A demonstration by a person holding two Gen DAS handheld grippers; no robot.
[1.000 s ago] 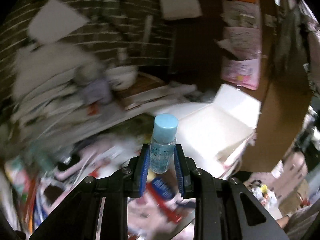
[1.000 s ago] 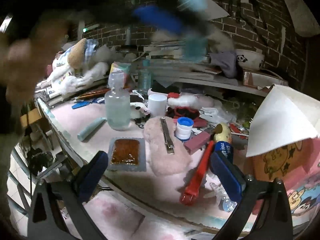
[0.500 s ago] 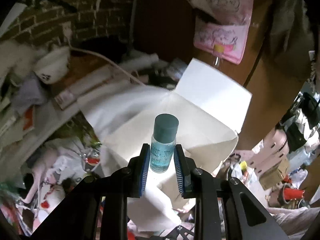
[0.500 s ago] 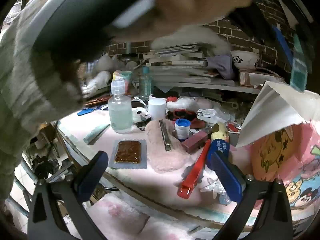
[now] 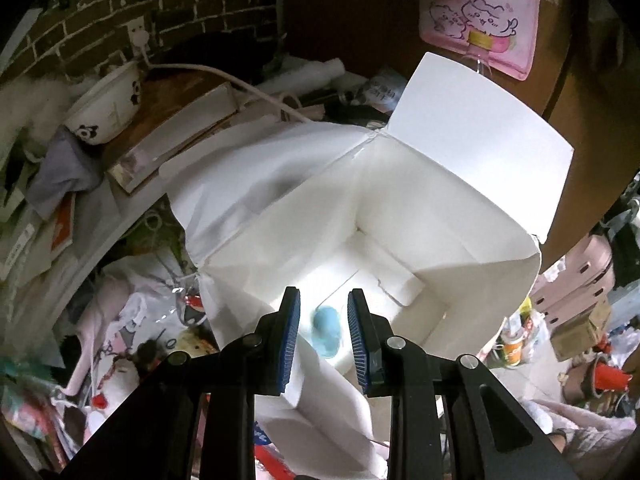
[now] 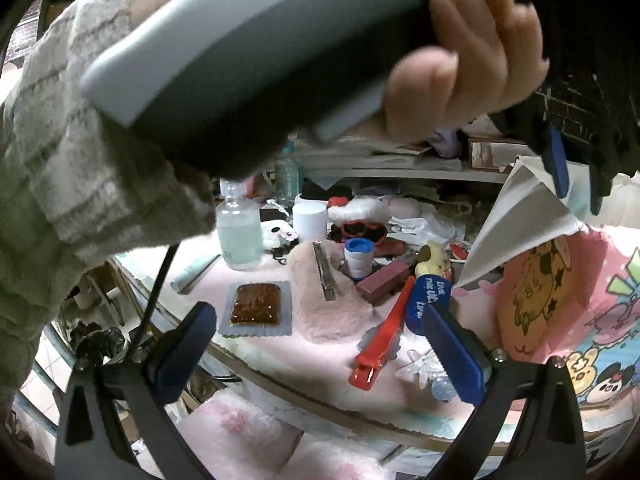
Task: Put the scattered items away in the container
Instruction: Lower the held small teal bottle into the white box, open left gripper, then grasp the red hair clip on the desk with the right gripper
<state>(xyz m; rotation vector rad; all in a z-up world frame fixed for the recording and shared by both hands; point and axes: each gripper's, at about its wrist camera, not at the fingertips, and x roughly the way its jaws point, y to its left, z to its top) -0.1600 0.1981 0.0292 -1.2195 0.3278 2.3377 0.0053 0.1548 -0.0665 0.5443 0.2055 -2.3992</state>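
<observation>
Box point(image 5: 420, 200), white with flaps up, fills the left wrist view. Left gripper point(image 5: 323, 334) hangs over it, fingers a small gap apart, gripping nothing; the blurred blue-capped bottle point(image 5: 327, 330) is inside the box. Right gripper point(image 6: 316, 344) gapes empty above the cluttered table point(image 6: 344, 356).

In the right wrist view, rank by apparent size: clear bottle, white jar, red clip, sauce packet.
1. Clear bottle
2. Red clip and sauce packet look about alike
3. White jar, smallest, though farthest back
</observation>
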